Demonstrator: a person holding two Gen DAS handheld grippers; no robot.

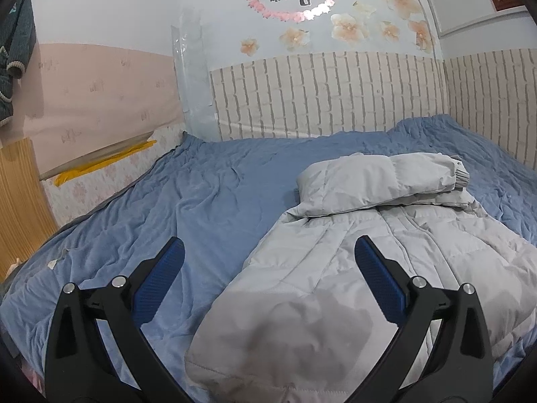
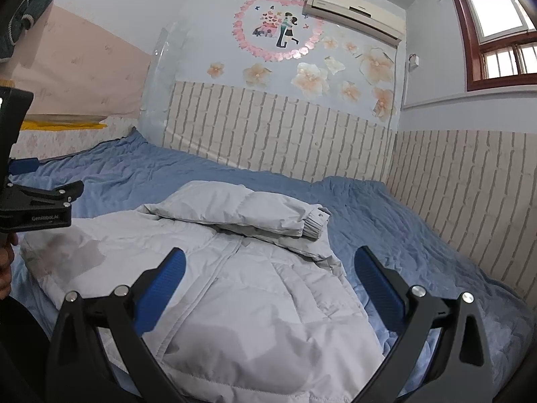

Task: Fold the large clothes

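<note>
While left gripper gapes, jacket beneath.

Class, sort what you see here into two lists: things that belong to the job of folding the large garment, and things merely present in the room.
Belongs to the job:
grey padded jacket
folded sleeve
blue bedspread it lies on
left tool, open
right tool, open

Just there:
air conditioner
heart wall sticker
window
dark knitted garment hanging up
</note>
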